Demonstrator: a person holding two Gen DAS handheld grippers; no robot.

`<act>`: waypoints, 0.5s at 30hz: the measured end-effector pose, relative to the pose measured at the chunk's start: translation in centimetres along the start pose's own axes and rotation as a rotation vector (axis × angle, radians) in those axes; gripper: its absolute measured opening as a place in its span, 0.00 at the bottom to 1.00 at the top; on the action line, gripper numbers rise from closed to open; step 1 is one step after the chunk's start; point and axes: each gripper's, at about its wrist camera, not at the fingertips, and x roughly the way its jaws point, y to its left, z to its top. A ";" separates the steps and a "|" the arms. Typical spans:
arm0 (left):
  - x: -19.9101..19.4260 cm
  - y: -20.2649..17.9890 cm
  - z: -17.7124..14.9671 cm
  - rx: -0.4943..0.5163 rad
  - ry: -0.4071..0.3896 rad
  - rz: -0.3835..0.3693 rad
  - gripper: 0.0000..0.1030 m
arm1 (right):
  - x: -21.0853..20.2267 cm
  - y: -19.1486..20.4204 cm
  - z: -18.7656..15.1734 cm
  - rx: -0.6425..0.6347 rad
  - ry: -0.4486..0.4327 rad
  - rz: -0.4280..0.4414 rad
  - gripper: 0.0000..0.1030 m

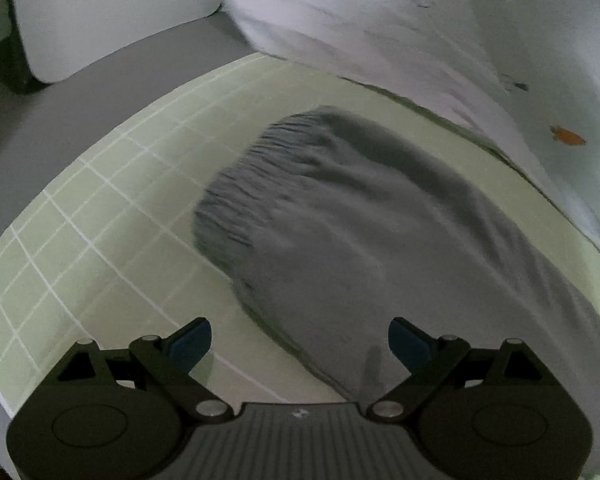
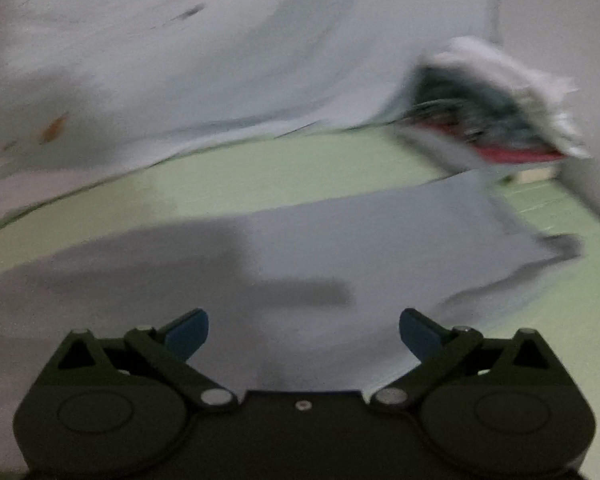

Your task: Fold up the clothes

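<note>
Two grippers, left gripper [image 1: 299, 338] and right gripper [image 2: 304, 330], are held with fingers wide and empty over a grey elastic-waisted cloth garment [image 1: 364, 232] spread on the green gridded worktop [image 1: 100, 216]. Opposite edges should probably be pinched evenly before folding.

Two matching handheld grippers, black with blue pads.

Left gripper [image 1: 299, 344]: black linkage arms, silver pivot screws, round embossed discs either side, ribbed grey centre plate with a small white mark. Right gripper [image 2: 304, 336]: same build, smooth black centre plate bearing one small silver screw.
</note>
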 end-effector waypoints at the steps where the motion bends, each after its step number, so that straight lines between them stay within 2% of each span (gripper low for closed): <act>1: 0.5 0.8 0.4 -0.008 0.007 0.001 0.92 | 0.2 1.5 -0.5 -0.019 0.017 0.028 1.00; 7: 3.5 3.4 3.3 -0.007 0.039 -0.011 0.92 | 0.4 7.5 -2.8 -0.105 0.092 0.051 1.00; 12: 4.7 2.5 4.7 0.036 0.037 -0.013 0.92 | 0.2 9.1 -3.2 -0.185 0.132 0.044 1.00; 15: 5.3 1.8 4.9 0.051 0.026 0.006 0.92 | 0.6 8.8 -3.2 -0.137 0.168 0.030 1.00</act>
